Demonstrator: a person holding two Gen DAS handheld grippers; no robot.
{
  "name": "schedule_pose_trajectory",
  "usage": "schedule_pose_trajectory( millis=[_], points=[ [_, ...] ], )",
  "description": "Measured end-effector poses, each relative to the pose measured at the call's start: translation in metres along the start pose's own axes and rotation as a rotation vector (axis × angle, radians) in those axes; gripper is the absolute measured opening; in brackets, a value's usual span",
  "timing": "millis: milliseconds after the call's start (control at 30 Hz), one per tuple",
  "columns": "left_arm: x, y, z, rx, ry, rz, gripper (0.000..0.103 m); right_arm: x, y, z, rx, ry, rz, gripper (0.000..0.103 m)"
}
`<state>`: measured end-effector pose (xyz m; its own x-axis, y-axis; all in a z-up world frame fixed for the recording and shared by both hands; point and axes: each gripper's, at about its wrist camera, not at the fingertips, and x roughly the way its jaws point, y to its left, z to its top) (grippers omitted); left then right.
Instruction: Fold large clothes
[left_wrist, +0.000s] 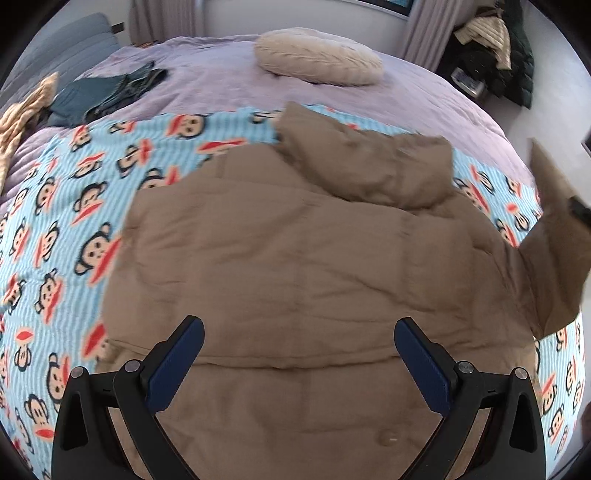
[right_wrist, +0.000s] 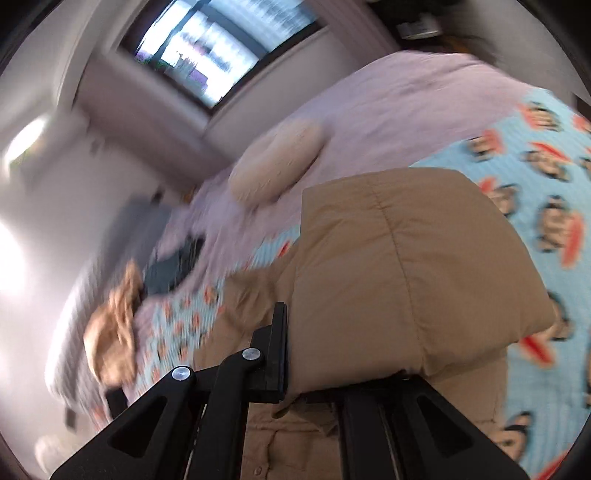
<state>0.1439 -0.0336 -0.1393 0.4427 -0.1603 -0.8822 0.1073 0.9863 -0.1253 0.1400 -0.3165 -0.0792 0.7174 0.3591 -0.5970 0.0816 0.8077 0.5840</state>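
Pinching a padded sleeve (right_wrist: 406, 273) of the tan puffer jacket (left_wrist: 295, 266), the right gripper (right_wrist: 310, 350) has its fingers pressed together on the fabric and holds that part raised above the bed. The left gripper (left_wrist: 299, 365) hangs over the jacket's lower part with its blue pads (left_wrist: 177, 365) spread wide and nothing between them. The jacket lies flat on a light blue monkey-print blanket (left_wrist: 55, 229), which covers a lilac bedspread (left_wrist: 221, 81). A round cream cushion (left_wrist: 317, 55) and some dark folded clothes (left_wrist: 107, 92) rest farther away on the bed.
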Motion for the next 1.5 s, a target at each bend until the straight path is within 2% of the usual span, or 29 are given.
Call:
schedule_pose_trajectory(
  millis=[133, 267, 400, 533, 600, 633, 667, 733, 767, 867, 1000, 1033, 1067, 1100, 1133, 1167, 1300, 1400, 1500],
  points=[
    [0.004, 0.03, 0.003, -0.033, -0.01, 0.014, 0.103, 0.066, 0.033, -0.036, -0.082, 0.124, -0.06, 0.006],
    [0.009, 0.052, 0.003, -0.041, -0.016, 0.022, 0.103, 0.114, 0.029, -0.068, -0.101, 0.212, -0.146, 0.006],
    [0.016, 0.064, 0.0, -0.048, -0.01, 0.019, 0.103, 0.129, 0.015, -0.084, -0.061, 0.246, -0.194, 0.008],
    [0.023, 0.066, -0.002, -0.06, 0.0, 0.002, 0.103, 0.131, 0.009, -0.085, -0.042, 0.254, -0.209, 0.008],
    [0.026, 0.063, -0.002, -0.066, 0.005, -0.011, 0.103, 0.128, 0.009, -0.082, -0.028, 0.269, -0.207, 0.012],
    [0.027, 0.062, -0.001, -0.067, 0.006, -0.019, 0.103, 0.125, 0.009, -0.081, -0.014, 0.274, -0.198, 0.022],
    [0.028, 0.059, 0.0, -0.068, 0.005, -0.028, 0.103, 0.12, 0.011, -0.079, -0.001, 0.273, -0.186, 0.038],
    [0.029, 0.056, 0.0, -0.067, 0.005, -0.04, 0.103, 0.107, 0.012, -0.079, 0.031, 0.254, -0.165, 0.06],
    [0.029, 0.056, 0.001, -0.068, 0.004, -0.05, 0.103, 0.098, 0.012, -0.08, 0.048, 0.237, -0.158, 0.06],
    [0.027, 0.058, 0.003, -0.072, -0.001, -0.066, 0.103, 0.07, 0.002, -0.081, 0.134, 0.189, -0.142, 0.06],
    [0.02, 0.068, 0.004, -0.076, -0.016, -0.082, 0.103, 0.042, -0.024, -0.072, 0.252, 0.081, -0.169, 0.06],
    [0.018, 0.071, 0.004, -0.077, -0.02, -0.086, 0.103, 0.038, -0.03, -0.068, 0.273, 0.06, -0.181, 0.057],
    [0.016, 0.075, 0.004, -0.082, -0.024, -0.089, 0.103, 0.036, -0.036, -0.064, 0.301, 0.041, -0.193, 0.035],
    [0.015, 0.08, 0.004, -0.089, -0.026, -0.092, 0.103, 0.038, -0.041, -0.06, 0.325, 0.044, -0.199, 0.019],
    [0.014, 0.084, 0.004, -0.1, -0.025, -0.094, 0.103, 0.04, -0.043, -0.056, 0.331, 0.046, -0.198, 0.009],
    [0.013, 0.09, 0.004, -0.123, -0.02, -0.104, 0.103, 0.043, -0.039, -0.052, 0.315, 0.042, -0.193, 0.008],
    [0.01, 0.108, 0.007, -0.205, -0.026, -0.187, 0.103, 0.059, 0.007, -0.048, 0.117, 0.078, -0.136, 0.008],
    [0.007, 0.113, 0.011, -0.237, -0.049, -0.259, 0.103, 0.084, 0.054, -0.063, -0.056, 0.173, -0.107, 0.008],
    [0.007, 0.115, 0.015, -0.267, -0.054, -0.357, 0.103, 0.105, 0.079, -0.089, -0.171, 0.282, -0.132, 0.013]
  ],
)
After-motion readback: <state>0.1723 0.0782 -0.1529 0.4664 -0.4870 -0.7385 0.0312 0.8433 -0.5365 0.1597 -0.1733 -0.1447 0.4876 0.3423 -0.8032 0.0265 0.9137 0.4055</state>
